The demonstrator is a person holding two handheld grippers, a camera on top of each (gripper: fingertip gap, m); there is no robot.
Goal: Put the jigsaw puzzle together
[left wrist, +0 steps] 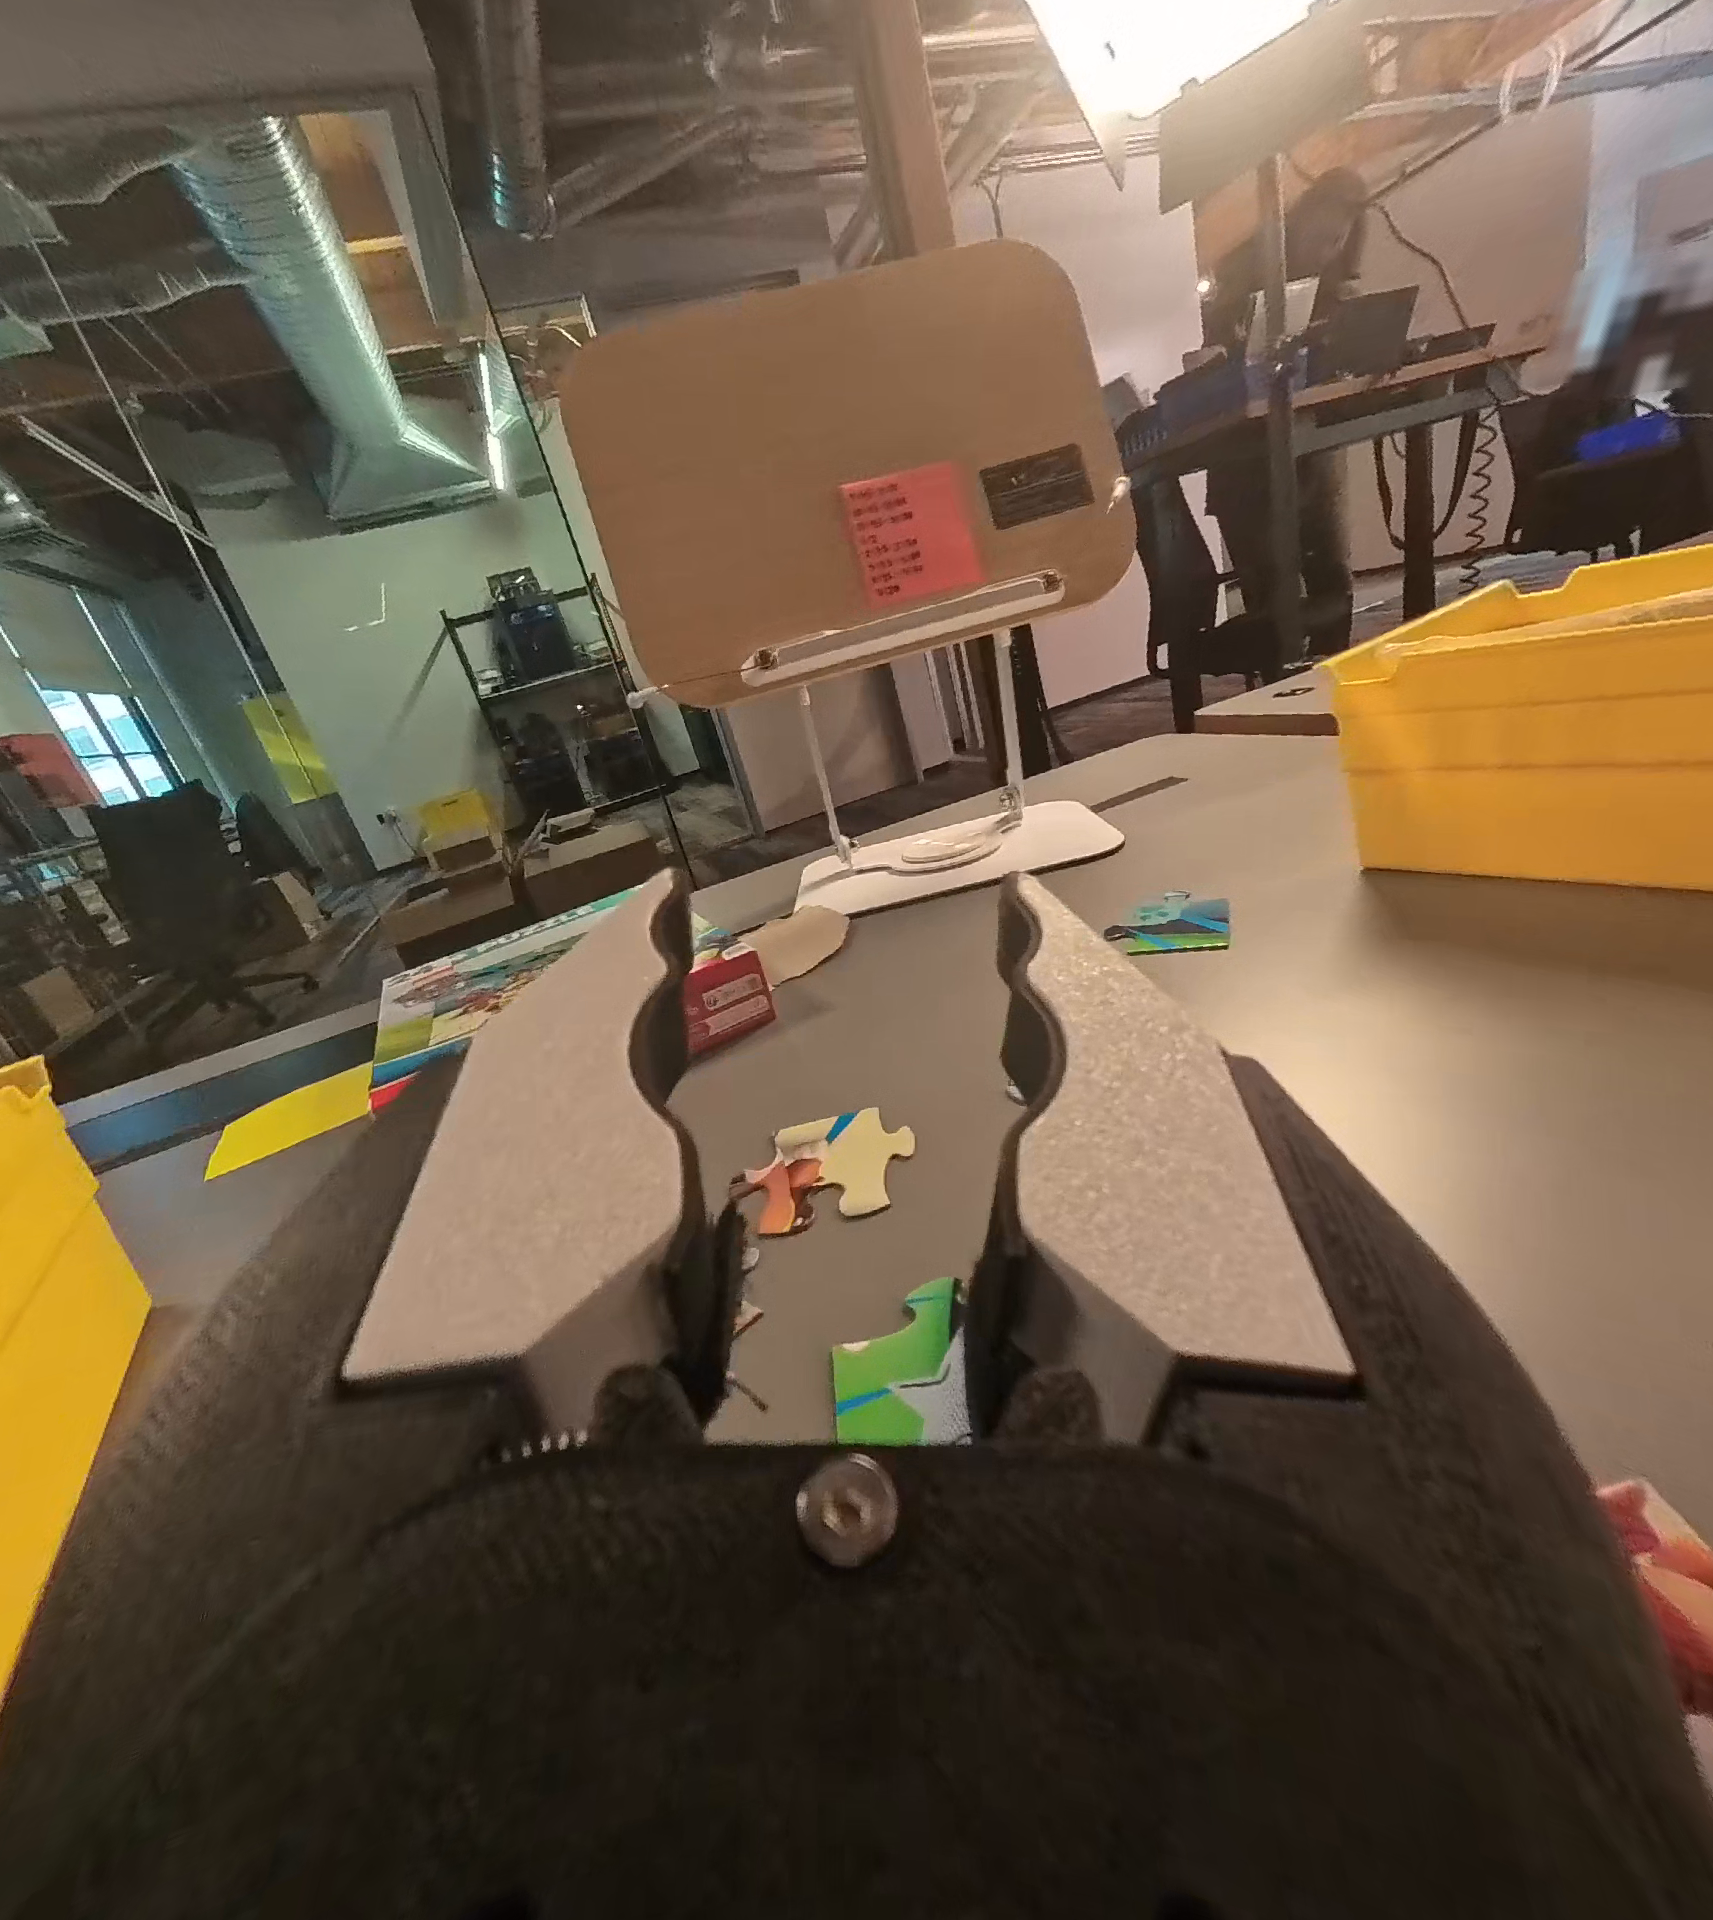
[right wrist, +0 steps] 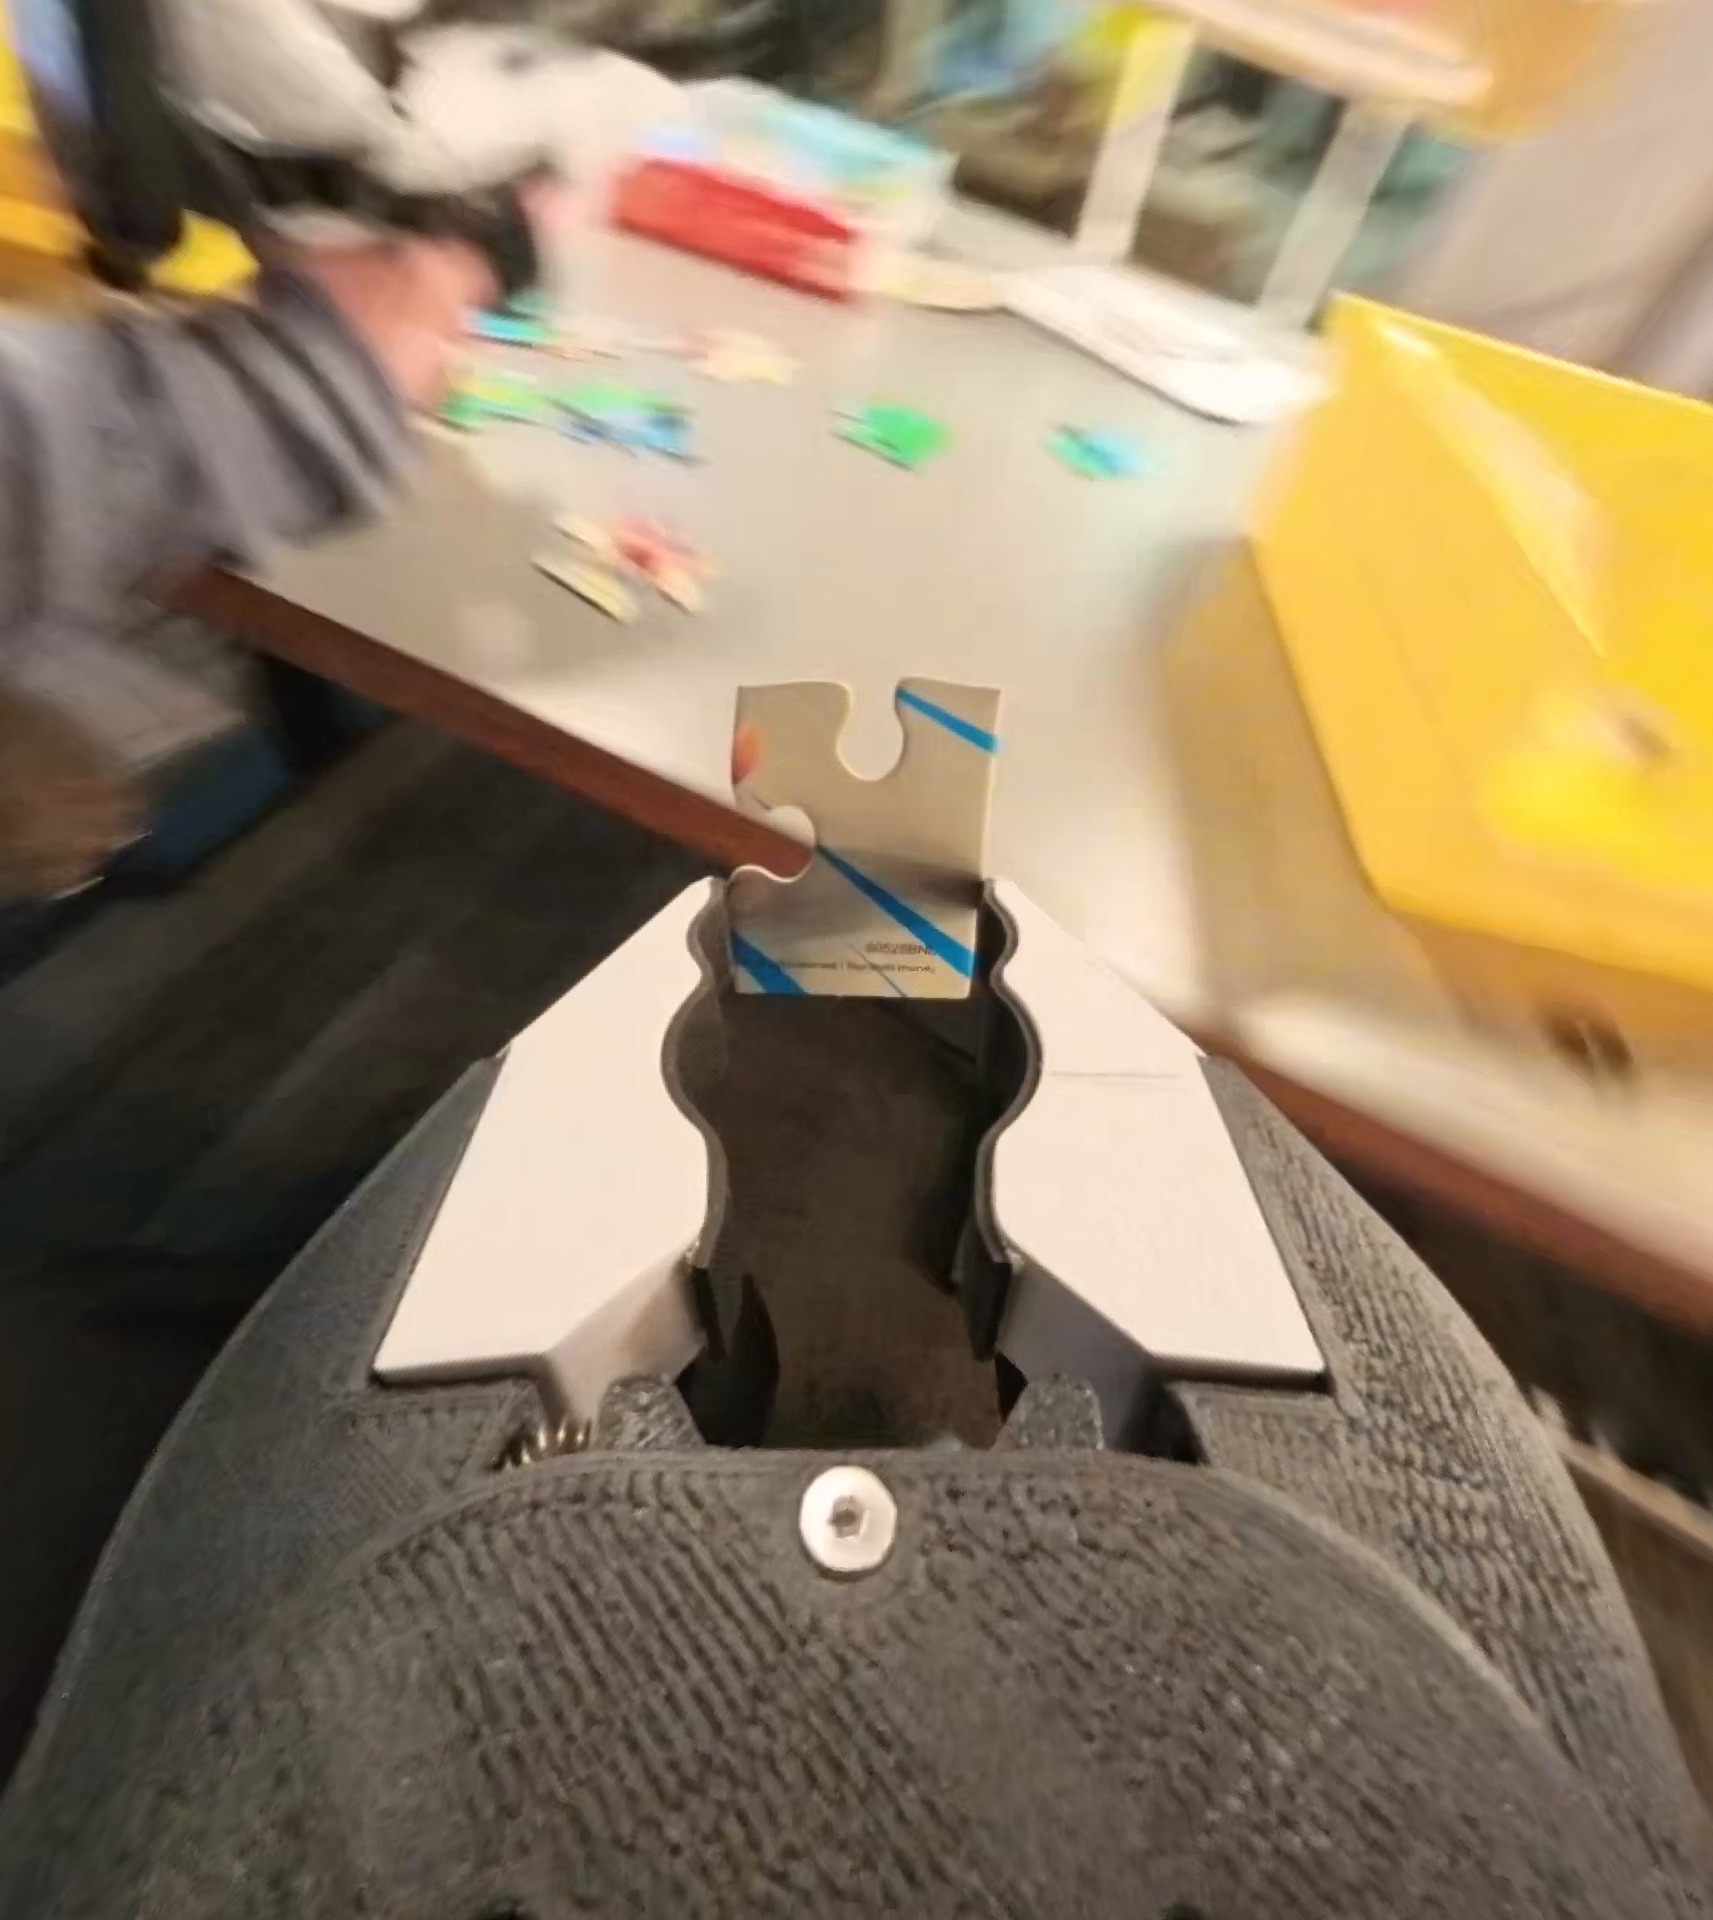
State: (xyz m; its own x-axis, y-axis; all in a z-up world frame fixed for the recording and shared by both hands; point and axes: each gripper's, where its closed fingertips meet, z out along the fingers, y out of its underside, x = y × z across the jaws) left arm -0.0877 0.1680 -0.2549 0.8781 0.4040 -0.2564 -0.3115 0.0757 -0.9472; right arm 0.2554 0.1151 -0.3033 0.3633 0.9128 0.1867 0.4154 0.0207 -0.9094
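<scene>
Left gripper [left wrist: 841, 935] is hovering low over the grey table [left wrist: 1351, 1091], jaws wide apart, nothing between (loose puzzle pieces [left wrist: 831, 1169] underneath). Right gripper [right wrist: 857, 935] is sitting off the table edge [right wrist: 478, 707], clamping a blue-striped puzzle piece [right wrist: 873, 831] upright.

Left gripper [left wrist: 836, 935]: fingers spread wide, nothing between them, held low and level above the worktop [left wrist: 1351, 1091], pointing forward. Right gripper [right wrist: 852, 935]: fingers [right wrist: 1070, 997] closed on the two side edges of a puzzle piece [right wrist: 867, 831], piece upright and projecting past the tips; held off the near worktop edge. Sleeved arm [right wrist: 104, 436] at left of the right view, blurred.
</scene>
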